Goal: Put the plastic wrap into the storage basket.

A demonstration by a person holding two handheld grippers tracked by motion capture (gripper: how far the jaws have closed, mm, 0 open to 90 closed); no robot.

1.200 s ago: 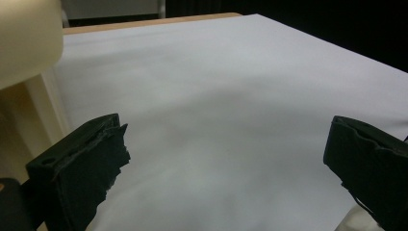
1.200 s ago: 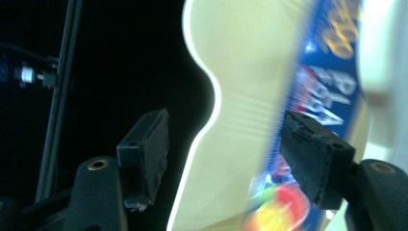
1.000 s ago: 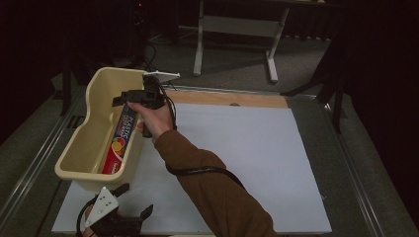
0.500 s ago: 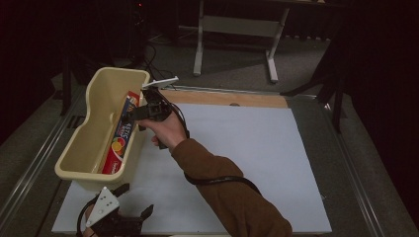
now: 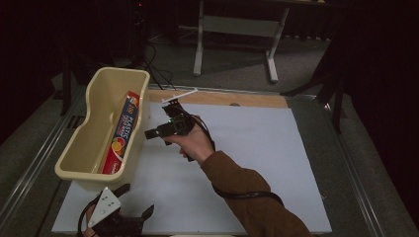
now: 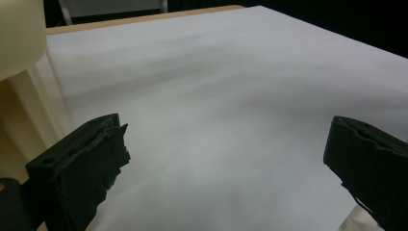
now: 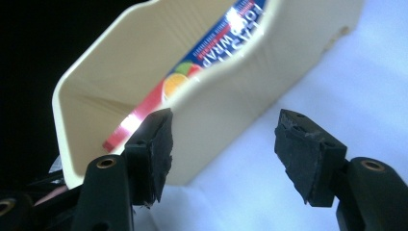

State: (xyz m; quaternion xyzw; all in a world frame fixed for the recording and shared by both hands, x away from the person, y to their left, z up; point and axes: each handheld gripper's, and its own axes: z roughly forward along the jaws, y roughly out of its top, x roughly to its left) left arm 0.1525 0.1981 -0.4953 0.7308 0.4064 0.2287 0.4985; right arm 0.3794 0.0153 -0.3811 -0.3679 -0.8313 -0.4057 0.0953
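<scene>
- Plastic wrap box [image 5: 121, 131] lies inside the cream tub [image 5: 74, 158] at the table's left side, slanted along the tub's right wall with its red end down toward the near corner and its blue end up near the far rim. In the right gripper view the same box [image 7: 211, 53] shows behind the tub's rim [image 7: 231, 67], its orange-fruit print and lettering readable.
- Judged from how it lies, the placing step looks done: the box rests wholly within the tub and no pad touches it.
- Left gripper [image 5: 129, 221] rests at the near left edge of the white mat [image 5: 257, 163], just in front of the tub. Its jaws stand spread wide in the left gripper view [image 6: 226, 159], with nothing but bare mat between them.
- Right gripper [image 5: 153, 132] hangs above the mat just right of the tub, pointing toward the tub's wall but apart from it. Its jaws [image 7: 223, 144] are parted with an empty gap; they hold nothing.
- What seems left, as a judgement only: clearing the right hand [image 5: 192, 143] from the tub. Nothing else lies on the mat to pick up, so the work appears close to its end.
</scene>
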